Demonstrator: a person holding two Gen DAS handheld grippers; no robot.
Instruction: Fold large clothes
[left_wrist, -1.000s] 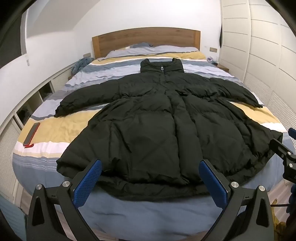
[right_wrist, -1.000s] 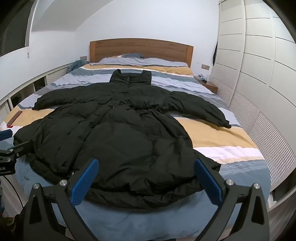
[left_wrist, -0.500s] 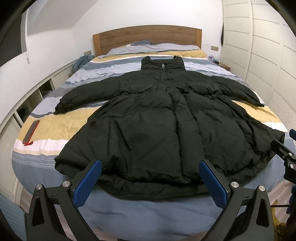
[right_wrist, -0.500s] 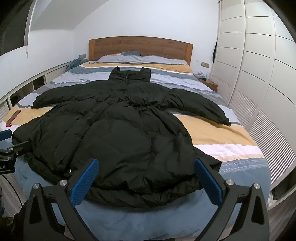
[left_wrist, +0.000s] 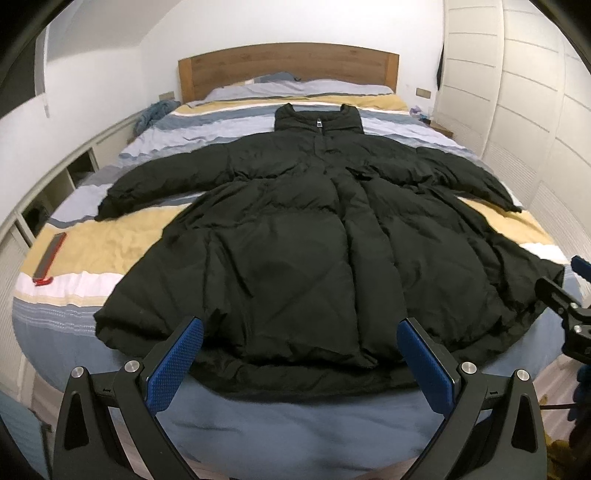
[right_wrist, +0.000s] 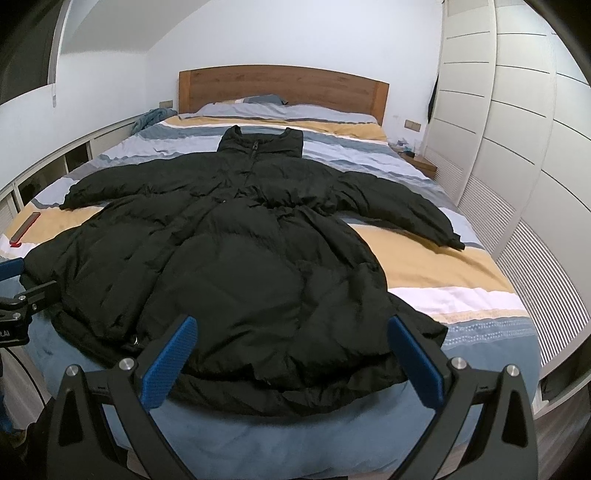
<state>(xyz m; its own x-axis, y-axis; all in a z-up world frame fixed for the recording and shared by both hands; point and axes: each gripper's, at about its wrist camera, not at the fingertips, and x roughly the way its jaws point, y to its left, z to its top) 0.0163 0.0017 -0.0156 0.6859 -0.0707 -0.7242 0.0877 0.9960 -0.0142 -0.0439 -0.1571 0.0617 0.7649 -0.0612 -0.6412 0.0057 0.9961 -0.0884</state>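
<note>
A large black puffer coat (left_wrist: 306, 243) lies spread flat, front up, on the striped bed (left_wrist: 92, 254), collar toward the headboard, both sleeves stretched out sideways. It also shows in the right wrist view (right_wrist: 236, 258). My left gripper (left_wrist: 300, 363) is open and empty, hovering just before the coat's hem at the foot of the bed. My right gripper (right_wrist: 291, 354) is open and empty, before the hem's right half. Each gripper shows at the edge of the other's view.
A flat dark device with a red end (left_wrist: 50, 258) lies on the bed's left edge. A wooden headboard (left_wrist: 288, 70) and pillows stand at the far end. White wardrobe doors (right_wrist: 517, 147) run along the right. Low shelving (left_wrist: 44, 206) lines the left.
Both grippers have moved slightly toward the bed and lifted a little, so the coat looks nearer. Both stay open. The coat has not moved.
</note>
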